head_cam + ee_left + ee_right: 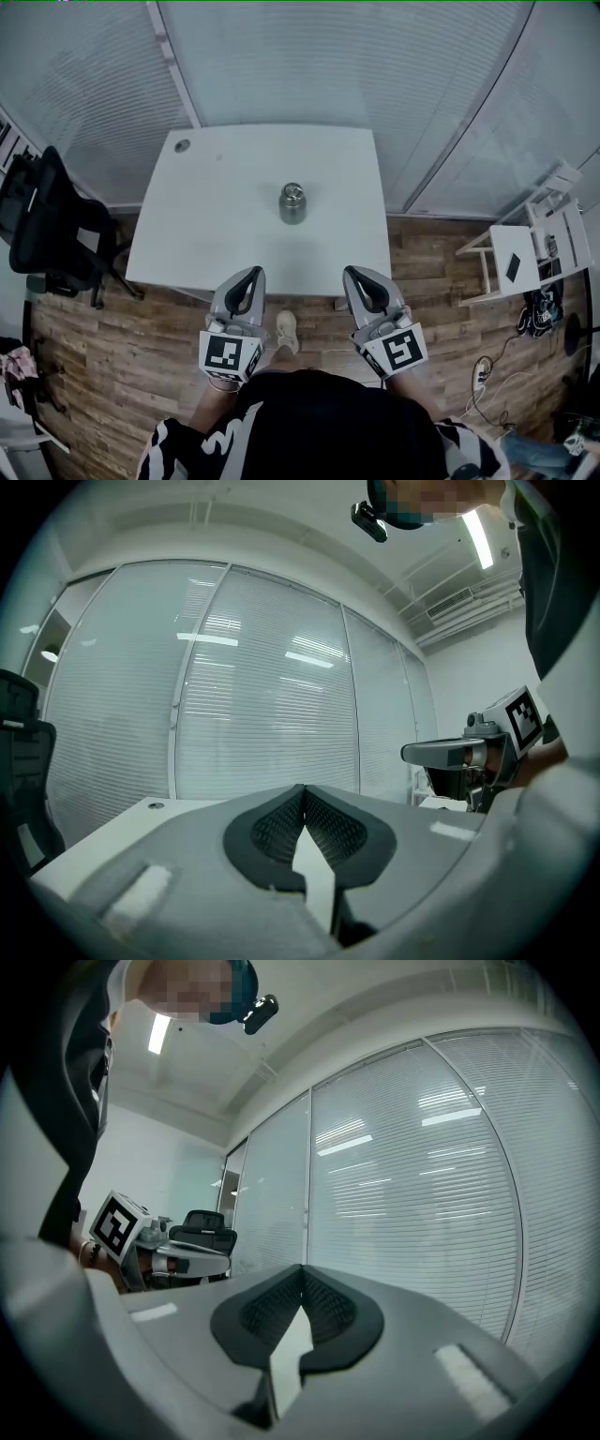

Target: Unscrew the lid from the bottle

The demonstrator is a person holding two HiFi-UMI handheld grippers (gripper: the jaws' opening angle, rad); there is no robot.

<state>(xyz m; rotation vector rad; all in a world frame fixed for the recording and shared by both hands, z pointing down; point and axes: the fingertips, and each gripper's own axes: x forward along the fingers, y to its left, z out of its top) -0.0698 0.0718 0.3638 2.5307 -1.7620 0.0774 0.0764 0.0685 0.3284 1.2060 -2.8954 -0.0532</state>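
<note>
Bottle (292,203) upright on table (206,234) | chair (42,220) left | shelf (525,255) right

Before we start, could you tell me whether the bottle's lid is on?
On: the lid caps the upright bottle on the table.

The head view looks steeply down from high over the white rectangular counter (206,234) and the wooden plank floor (122,347). Each gripper view sits low, close behind its own grey jaws, facing level toward the blind-covered glass wall (262,705), which all views share. Each also catches the other at its edge: the right gripper (412,754) and the left gripper (223,1252).
</note>
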